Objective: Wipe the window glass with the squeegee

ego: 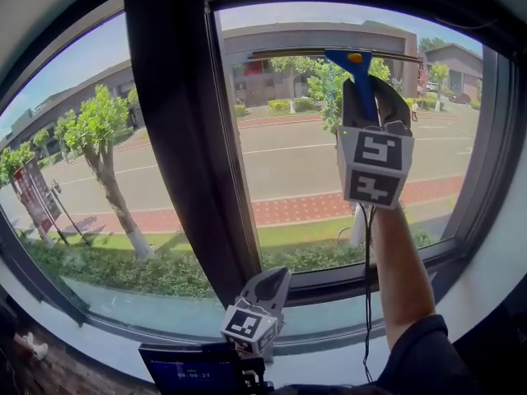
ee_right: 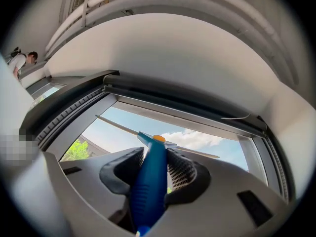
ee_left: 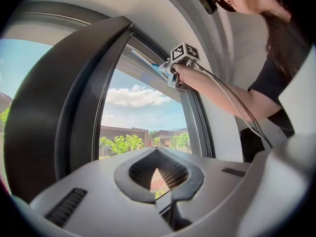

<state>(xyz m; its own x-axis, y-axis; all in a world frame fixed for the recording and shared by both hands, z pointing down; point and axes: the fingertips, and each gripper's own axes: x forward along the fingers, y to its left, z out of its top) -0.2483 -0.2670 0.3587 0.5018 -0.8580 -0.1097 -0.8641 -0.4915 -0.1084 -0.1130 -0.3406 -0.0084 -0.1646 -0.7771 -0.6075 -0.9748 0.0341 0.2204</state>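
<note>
The squeegee (ego: pixel 359 79) has a blue handle and a thin blade that lies across the top of the right window pane (ego: pixel 305 163). My right gripper (ego: pixel 368 99) is raised high and shut on the handle. In the right gripper view the blue handle (ee_right: pixel 150 179) runs up between the pads to the blade (ee_right: pixel 160 141) under the upper window frame. My left gripper (ego: pixel 268 283) hangs low by the sill, shut with nothing in it. The left gripper view shows its closed tips (ee_left: pixel 158 154), and the right gripper (ee_left: pixel 178 58) with the squeegee (ee_left: pixel 150 64) up at the glass.
A wide dark mullion (ego: pixel 188 138) separates the right pane from the left pane (ego: pixel 82 163). The dark frame and white sill (ego: pixel 329 356) run below. A dark screen device (ego: pixel 191 372) sits at the bottom edge. A cable hangs along the forearm (ego: pixel 401 274).
</note>
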